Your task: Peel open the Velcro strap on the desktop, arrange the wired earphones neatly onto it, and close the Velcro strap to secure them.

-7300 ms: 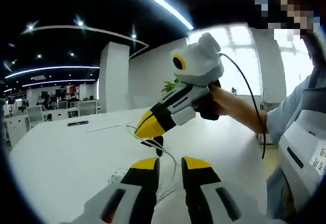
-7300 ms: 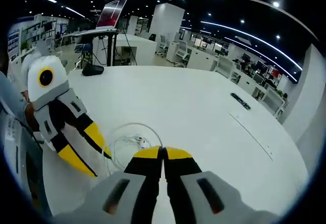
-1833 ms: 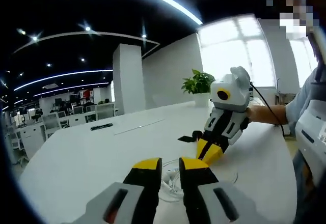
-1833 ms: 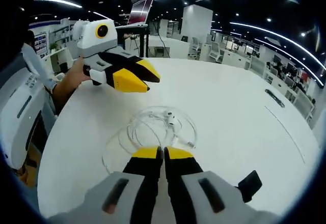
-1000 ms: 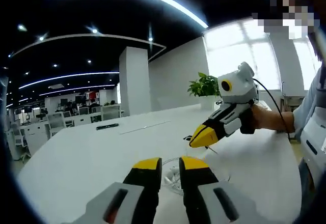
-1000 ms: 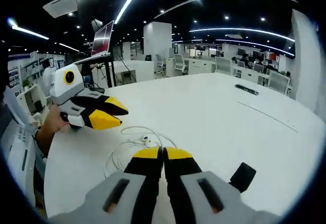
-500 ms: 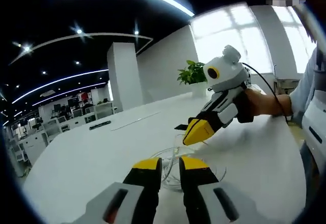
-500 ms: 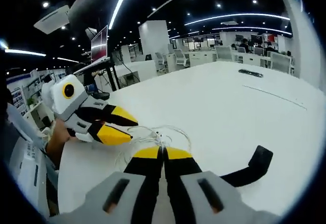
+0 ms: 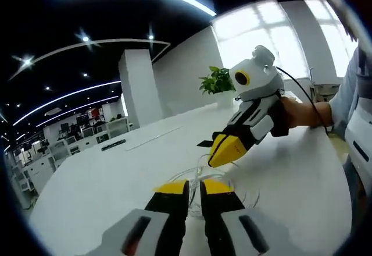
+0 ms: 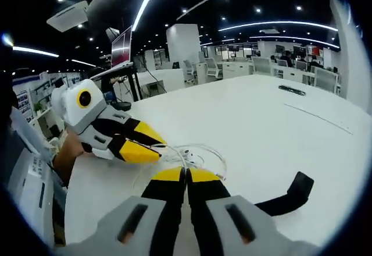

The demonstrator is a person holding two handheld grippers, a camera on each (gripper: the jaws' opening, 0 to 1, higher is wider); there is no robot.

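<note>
Landmark: white counter [image 10: 244,122].
Earphones: loose coil of wired earphones [image 10: 192,151] on the counter, just beyond both claws.
Velcro strap: black Velcro strap [image 10: 288,195] pinched at one end, far end raised off the counter.
Right claw [image 10: 186,174]: clamped tight on the strap.
Left claw [image 9: 195,187]: narrow gap, holding nothing, over the coil.

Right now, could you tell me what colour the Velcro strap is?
Black; the Velcro strap shows best in the right gripper view.
</note>
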